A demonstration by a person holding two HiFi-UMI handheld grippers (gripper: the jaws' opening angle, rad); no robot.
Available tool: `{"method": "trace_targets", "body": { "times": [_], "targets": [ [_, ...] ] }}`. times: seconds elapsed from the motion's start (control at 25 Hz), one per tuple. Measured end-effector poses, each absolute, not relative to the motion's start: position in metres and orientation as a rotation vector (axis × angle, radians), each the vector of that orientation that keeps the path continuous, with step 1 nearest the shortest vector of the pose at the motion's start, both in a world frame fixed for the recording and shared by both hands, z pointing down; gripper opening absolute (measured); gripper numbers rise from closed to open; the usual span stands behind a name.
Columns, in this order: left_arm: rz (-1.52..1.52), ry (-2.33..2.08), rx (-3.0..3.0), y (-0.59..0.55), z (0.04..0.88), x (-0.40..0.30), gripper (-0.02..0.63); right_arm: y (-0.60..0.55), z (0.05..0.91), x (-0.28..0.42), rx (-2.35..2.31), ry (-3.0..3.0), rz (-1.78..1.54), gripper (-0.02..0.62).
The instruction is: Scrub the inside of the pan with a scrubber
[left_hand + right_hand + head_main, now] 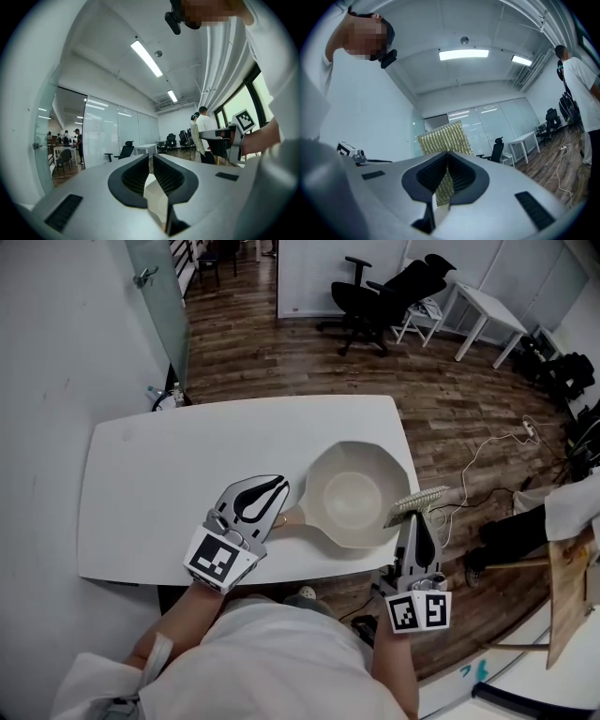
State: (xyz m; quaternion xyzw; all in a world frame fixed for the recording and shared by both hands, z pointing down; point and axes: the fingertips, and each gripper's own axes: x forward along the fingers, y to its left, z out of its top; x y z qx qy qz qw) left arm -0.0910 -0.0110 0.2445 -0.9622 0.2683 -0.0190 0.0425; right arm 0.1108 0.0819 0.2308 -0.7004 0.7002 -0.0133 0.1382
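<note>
Pan [352, 498]: cream, empty, on the white table [187, 465], close to the near edge. Wooden handle [289, 517] points at the left gripper [277, 487].

Left gripper: jaws drawn together over the pan's handle. A pale surface shows in the narrow gap. Cannot confirm that the handle is actually pinched.

Right gripper [413, 519]: clamped on the lower edge of a gold mesh scrubber [420, 502]. It is just outside the pan's right rim and not yet against the inside.

Risks, as judged:
- If the handle is not truly gripped, scrubbing pressure could spin the pan or slide it off the near edge.
- The scrubber is held by one edge only, so a sideways drag on the pan wall may fold it or pull it free.
- Entering over the rim too low could knock the pan leftward.
</note>
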Motion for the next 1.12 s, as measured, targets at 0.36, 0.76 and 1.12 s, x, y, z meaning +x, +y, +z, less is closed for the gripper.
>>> {"method": "trace_targets", "body": {
  "times": [0.36,0.76,1.12],
  "targets": [
    [-0.061,0.966,-2.886,-0.017,0.245,-0.070,0.015,0.054,0.236,0.139,-1.896,2.154,-0.058,0.026],
    [-0.066,1.083,-2.835,-0.010,0.249,-0.062,0.015,0.042,0.243,0.158,-1.808,2.223,-0.086,0.026],
    [-0.134,1.065,-2.908,-0.012,0.257,-0.060,0.012,0.038,0.249,0.156,-1.789,2.222,-0.112,0.026]
  ]
}}
